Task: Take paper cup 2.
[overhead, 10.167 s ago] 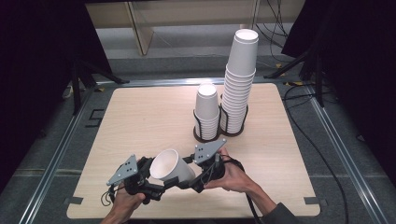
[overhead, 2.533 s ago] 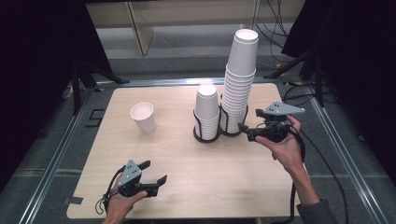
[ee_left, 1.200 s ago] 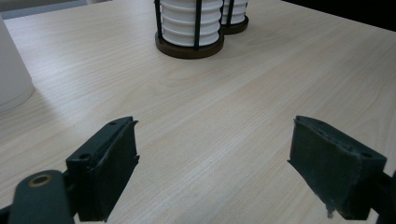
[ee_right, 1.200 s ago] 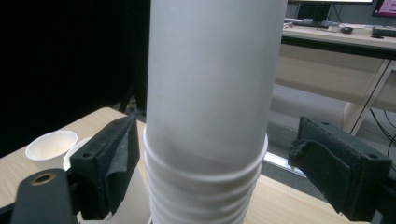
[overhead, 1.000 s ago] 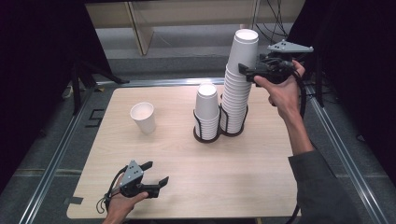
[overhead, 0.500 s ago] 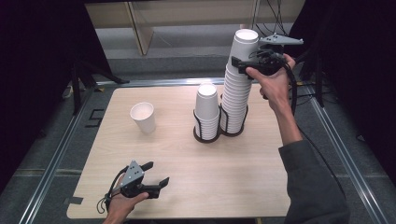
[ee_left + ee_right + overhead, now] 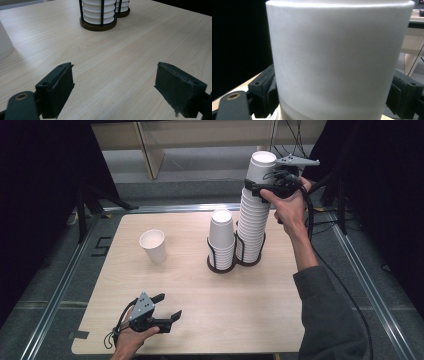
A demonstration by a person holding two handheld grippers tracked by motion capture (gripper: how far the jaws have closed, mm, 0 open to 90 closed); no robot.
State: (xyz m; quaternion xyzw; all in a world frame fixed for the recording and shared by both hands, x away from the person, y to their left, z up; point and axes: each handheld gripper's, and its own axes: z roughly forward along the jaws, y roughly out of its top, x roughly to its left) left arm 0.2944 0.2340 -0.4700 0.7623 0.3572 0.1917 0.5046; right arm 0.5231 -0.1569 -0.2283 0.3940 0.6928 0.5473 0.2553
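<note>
The top cup [image 7: 263, 166] sits on the tall stack [image 7: 253, 220] in the right-hand holder at the back of the counter [image 7: 200, 290], and your right gripper [image 7: 260, 187] has its fingers [image 7: 263, 93] around that cup, touching or nearly so; it is not lifted off. One single cup [image 7: 153, 246] already stands upright at the left. Your left gripper [image 7: 167, 307] rests near the front edge, fingers apart and empty.

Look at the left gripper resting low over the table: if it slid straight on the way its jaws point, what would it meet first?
Probably the short cup stack in its black wire holder. The left gripper has open, empty jaws aimed across bare table towards it. The single cup stands off to the side, likely missed.
</note>
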